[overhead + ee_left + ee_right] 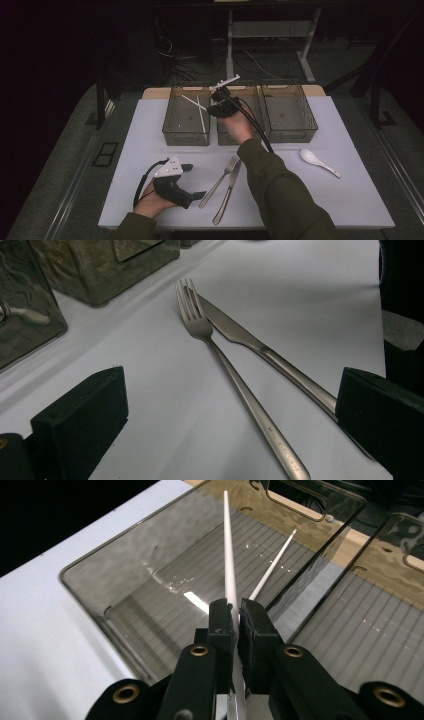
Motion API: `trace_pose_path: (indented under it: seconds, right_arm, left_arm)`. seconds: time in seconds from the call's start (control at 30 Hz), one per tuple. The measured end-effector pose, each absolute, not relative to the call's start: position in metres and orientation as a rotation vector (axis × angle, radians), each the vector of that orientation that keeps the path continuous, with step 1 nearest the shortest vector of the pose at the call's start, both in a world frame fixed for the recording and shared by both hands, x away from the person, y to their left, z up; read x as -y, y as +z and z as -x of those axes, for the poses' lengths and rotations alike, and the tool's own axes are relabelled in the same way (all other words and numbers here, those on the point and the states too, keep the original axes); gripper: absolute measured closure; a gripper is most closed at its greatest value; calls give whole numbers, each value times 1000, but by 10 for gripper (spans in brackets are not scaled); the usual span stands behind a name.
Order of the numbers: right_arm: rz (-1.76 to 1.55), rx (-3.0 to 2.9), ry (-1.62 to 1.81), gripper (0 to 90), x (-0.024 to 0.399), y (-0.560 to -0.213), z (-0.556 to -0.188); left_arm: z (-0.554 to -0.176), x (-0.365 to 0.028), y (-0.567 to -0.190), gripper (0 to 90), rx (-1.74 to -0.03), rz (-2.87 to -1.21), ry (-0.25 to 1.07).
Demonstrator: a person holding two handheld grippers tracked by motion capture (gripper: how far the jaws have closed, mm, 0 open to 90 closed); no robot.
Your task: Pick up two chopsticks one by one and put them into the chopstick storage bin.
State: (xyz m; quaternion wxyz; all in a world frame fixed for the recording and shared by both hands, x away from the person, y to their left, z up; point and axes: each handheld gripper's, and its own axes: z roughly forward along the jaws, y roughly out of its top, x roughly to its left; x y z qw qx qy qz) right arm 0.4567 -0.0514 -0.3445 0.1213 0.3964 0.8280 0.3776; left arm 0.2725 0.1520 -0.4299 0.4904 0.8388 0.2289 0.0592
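Left gripper: rests low at the near left of the white mat, jaws spread wide with nothing between them; it points toward the cutlery.
Fork: lies flat on the mat just ahead of the left gripper, tines away from the person, handle running back toward the near edge.
Knife: lies beside the fork, its tip just behind the fork's tines, the handles spreading apart nearer the person.
Spoon: white, on the mat at the right, well apart from both grippers.
Right gripper: reached out over the trays, jaws pinched narrow on a white chopstick.
Held chopstick: its long axis runs straight on from the jaws, out over the left tray and slanting down into it.
Second chopstick: already lies inside that tray, leaning toward the far wall.
Key relation: the tray floor sits below and ahead of the held stick; the stick is roughly in line with the tray's long side, so I judge that lowering and letting go would lay it beside its mate.
Nearer hand: the right, already above the tray; the left is far off.
Far trays: the middle tray and right tray stand next along.
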Motion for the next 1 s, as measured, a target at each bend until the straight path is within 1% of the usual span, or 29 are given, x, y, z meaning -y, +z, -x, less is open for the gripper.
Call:
trace_pose_path:
  seconds: [0.47, 1.0]
  right_arm:
    - [-1230, -2424, 1024, 843, 21, -362, -484]
    - [-1231, -2471, 987, 834, -2, -376, -494]
  left_arm:
    - [-273, -152, -430, 0, -544, -2038, 145]
    - [-273, -151, -430, 0, -545, -2032, 136]
